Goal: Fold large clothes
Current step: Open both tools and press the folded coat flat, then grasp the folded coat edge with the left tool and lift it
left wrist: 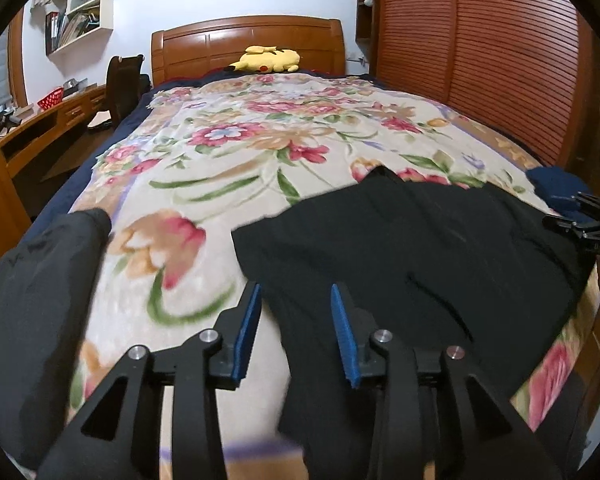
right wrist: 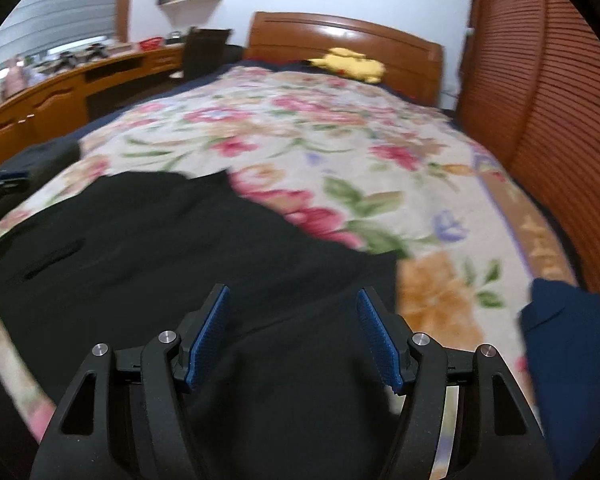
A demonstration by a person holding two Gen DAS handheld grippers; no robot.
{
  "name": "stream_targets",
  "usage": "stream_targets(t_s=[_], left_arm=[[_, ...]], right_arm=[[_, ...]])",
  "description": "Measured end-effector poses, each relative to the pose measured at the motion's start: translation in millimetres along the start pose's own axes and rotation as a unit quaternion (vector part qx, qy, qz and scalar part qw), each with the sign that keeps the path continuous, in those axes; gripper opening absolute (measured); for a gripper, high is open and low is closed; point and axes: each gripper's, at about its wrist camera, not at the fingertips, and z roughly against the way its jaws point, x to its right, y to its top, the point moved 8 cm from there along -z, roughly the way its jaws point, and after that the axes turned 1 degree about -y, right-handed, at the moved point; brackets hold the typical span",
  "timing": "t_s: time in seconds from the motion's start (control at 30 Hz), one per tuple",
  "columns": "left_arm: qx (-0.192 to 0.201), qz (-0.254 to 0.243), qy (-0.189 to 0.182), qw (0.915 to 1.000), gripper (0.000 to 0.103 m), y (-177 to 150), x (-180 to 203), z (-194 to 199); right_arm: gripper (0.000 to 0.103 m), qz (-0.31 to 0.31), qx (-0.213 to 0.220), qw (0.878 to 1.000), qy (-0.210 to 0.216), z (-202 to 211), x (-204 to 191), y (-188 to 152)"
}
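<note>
Blue pads (left wrist: pixel 246 332) of the left gripper (left wrist: pixel 296 292) stand parted with nothing pinched, above the near left edge of the black garment (left wrist: pixel 412 248). That garment lies spread flat on the near part of the floral blanket (left wrist: pixel 228 148). In the right wrist view the right gripper (right wrist: pixel 293 294) hangs over the same cloth, jaws wide and released. A grey garment (left wrist: pixel 36 300) lies near left, a navy one (right wrist: pixel 568 360) near right. Far off, a yellow plush (left wrist: pixel 266 60) rests by the headboard (left wrist: pixel 248 40).
</note>
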Motion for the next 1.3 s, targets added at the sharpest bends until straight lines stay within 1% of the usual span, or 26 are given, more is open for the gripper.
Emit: stream_targets(t_s=[0.07, 0.17, 0.27, 0.33, 0.5, 0.67, 0.97, 1.07, 1.17, 1.23, 1.3], left_arm=[[0.001, 0.004, -0.001, 1.0, 0.035, -14, 3, 7], [-0.003, 0.009, -0.001, 1.0, 0.035, -30, 4, 13], [-0.004, 0.0, 0.008, 1.0, 0.035, -47, 7, 20], [-0.005, -0.002, 0.006, 1.0, 0.035, -57, 9, 25], [-0.001, -0.005, 0.006, 1.0, 0.04, -72, 17, 34], [-0.004, -0.007, 0.01, 0.9999, 0.044, -83, 25, 33], [-0.015, 0.008, 0.017, 0.9997, 0.049, -93, 25, 22], [-0.022, 0.025, 0.012, 0.9994, 0.052, -99, 22, 16], [-0.027, 0.049, -0.003, 0.9984, 0.053, -103, 20, 11], [-0.03, 0.077, -0.014, 0.9964, 0.053, -105, 17, 9], [-0.032, 0.087, -0.017, 0.9955, 0.053, -104, 18, 8]], right_arm=[[0.067, -0.001, 0.0, 1.0, 0.019, 1, -22, -7], [0.067, -0.001, 0.0, 0.999, 0.034, 0, -46, -16], [0.067, 0.011, 0.0, 0.999, 0.031, -2, -64, -24], [0.067, 0.018, 0.002, 0.999, 0.029, -1, -74, -28], [0.067, 0.024, 0.005, 0.999, 0.037, -3, -88, -35], [0.067, 0.026, 0.004, 0.999, 0.038, -7, -91, -41], [0.068, 0.033, 0.008, 0.999, 0.035, -15, -95, -54], [0.068, 0.028, 0.008, 0.999, 0.04, -19, -95, -57], [0.068, 0.019, 0.01, 0.999, 0.047, -22, -94, -58], [0.068, 0.017, 0.012, 0.999, 0.047, -22, -95, -59], [0.068, 0.017, 0.014, 0.999, 0.047, -22, -94, -59]])
